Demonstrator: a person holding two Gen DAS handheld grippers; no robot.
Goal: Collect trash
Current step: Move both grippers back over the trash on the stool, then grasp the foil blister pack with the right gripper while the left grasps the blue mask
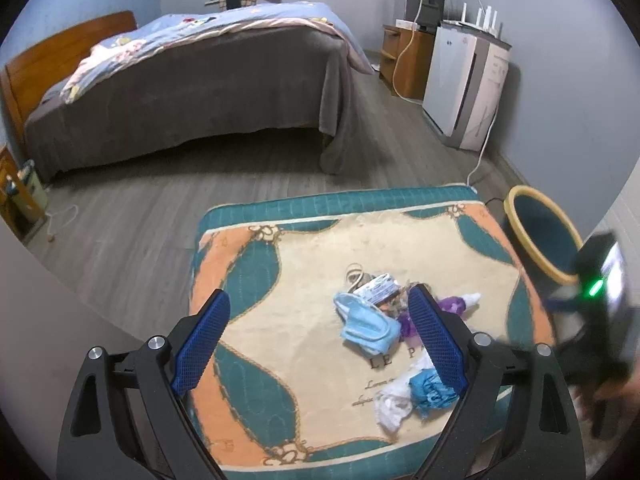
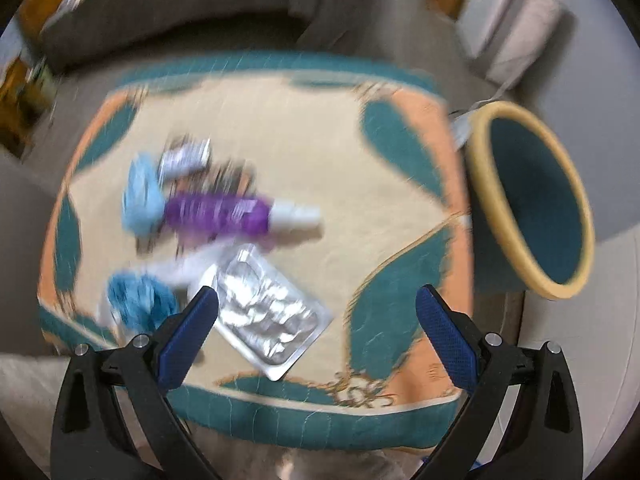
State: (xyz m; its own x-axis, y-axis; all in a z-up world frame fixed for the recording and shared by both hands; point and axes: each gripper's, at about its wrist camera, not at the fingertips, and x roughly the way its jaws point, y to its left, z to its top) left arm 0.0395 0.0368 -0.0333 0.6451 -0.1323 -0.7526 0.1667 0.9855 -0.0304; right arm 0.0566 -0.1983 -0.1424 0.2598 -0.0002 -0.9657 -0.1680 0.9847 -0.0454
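Foil blister pack point(image 2: 269, 312) is judged light, stiff, slippery (edge hold advised). Left gripper point(image 1: 320, 336) and right gripper point(image 2: 316, 336) are seen wide open, empty.

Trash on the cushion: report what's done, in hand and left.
Done: nothing visible; what shows of the bin looks empty. In hand: nothing; left gripper and right gripper are both open above the cushion. Left: face mask, purple bottle, foil blister pack, blue and white wrappers.
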